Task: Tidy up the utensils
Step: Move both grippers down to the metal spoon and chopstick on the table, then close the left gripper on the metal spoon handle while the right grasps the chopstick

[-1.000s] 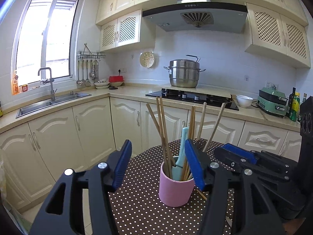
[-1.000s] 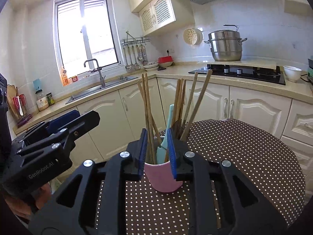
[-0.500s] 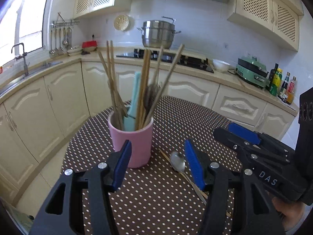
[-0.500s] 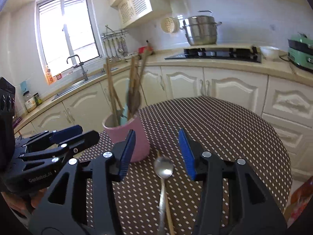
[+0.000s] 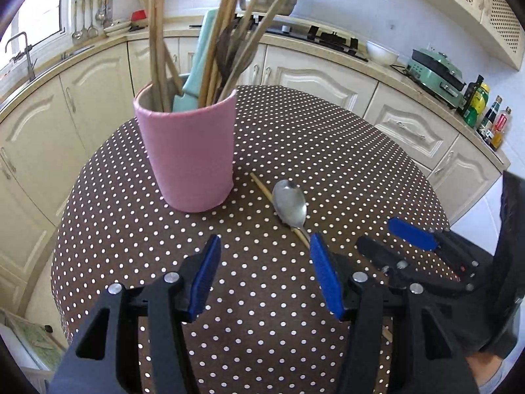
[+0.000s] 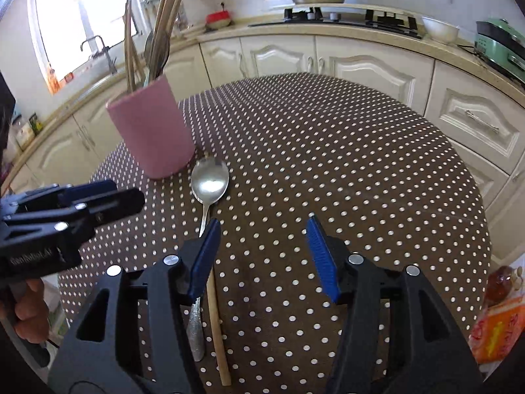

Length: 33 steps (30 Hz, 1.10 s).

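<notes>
My right claw (image 6: 259, 256) is opening, blue pads apart with nothing but dotted cloth between them. The shiny metal spoon (image 6: 210, 184) lies just off its left pad: bowl in the middle of the right wrist frame, just beside the foot of the pink cylindrical utensil cup (image 6: 149, 131), and the handle running straight down the frame, passing under that left finger toward the lower edge. A single pale wooden chopstick (image 6: 216, 321) lies alongside the handle, close to parallel and maybe touching it. So the spoon's long axis runs along the claw's pointing line, slightly to the left of its gap. I judge a small shift left would bring the handle between the pads. My left claw (image 5: 262, 272) is spread and empty; in its frame the spoon sits above its right pad, slanting down to the right, and the cup stands at upper left on the brown polka-dot surface (image 5: 328, 138). The right claw looks nearer.
</notes>
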Tool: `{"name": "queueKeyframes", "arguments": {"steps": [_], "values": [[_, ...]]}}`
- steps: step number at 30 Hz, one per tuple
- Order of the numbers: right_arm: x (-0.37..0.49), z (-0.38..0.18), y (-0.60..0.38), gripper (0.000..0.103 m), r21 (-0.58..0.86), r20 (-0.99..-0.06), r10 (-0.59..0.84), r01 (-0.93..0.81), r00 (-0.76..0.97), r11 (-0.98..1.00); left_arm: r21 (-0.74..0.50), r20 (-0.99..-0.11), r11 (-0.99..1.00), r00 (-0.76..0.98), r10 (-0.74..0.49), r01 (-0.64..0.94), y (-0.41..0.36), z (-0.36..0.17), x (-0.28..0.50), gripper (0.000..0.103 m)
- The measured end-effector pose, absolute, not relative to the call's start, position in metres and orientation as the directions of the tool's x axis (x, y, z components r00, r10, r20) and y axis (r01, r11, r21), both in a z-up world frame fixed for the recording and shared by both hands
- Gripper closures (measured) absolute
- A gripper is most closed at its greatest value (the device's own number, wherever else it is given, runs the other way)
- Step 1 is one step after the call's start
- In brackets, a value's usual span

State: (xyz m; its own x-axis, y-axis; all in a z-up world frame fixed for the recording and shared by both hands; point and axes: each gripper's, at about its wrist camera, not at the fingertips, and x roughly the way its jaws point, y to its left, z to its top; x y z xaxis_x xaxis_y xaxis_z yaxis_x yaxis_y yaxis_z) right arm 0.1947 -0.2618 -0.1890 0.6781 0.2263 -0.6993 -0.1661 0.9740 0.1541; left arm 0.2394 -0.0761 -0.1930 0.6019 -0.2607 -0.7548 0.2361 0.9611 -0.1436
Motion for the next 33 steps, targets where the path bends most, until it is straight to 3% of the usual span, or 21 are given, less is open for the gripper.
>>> {"name": "queueKeyframes", "arguments": {"steps": [10,15,21,24,33], "values": [[0.207,-0.206,-0.218,0.049,0.050,-0.764,0.206,-0.262,0.612,0.964,-0.163,-0.769,0.970,0.593,-0.240,0.181,-0.050,-0.200,0.242,0.047],[0.196,-0.195,-0.229,0.049,0.055,-0.705,0.176,-0.195,0.687,0.979,-0.164,-0.770,0.970,0.592,-0.238,0.177,-0.048,-0.200,0.244,0.047],[0.206,-0.210,-0.224,0.049,0.020,-0.772,0.150,-0.213,0.617,0.977,-0.169,-0.777,0.968,0.580,-0.247,0.186,-0.051,-0.204,0.244,0.047],[0.205,-0.205,-0.222,0.049,0.075,-0.755,0.229,-0.267,0.615,0.961,-0.165,-0.790,0.968,0.563,-0.243,0.187,-0.054,-0.209,0.246,0.047],[0.203,-0.206,-0.245,0.049,0.095,-0.760,0.192,-0.186,0.620,0.978,-0.137,-0.815,0.965,0.528,-0.239,0.225,-0.080,-0.222,0.257,0.047]]}}
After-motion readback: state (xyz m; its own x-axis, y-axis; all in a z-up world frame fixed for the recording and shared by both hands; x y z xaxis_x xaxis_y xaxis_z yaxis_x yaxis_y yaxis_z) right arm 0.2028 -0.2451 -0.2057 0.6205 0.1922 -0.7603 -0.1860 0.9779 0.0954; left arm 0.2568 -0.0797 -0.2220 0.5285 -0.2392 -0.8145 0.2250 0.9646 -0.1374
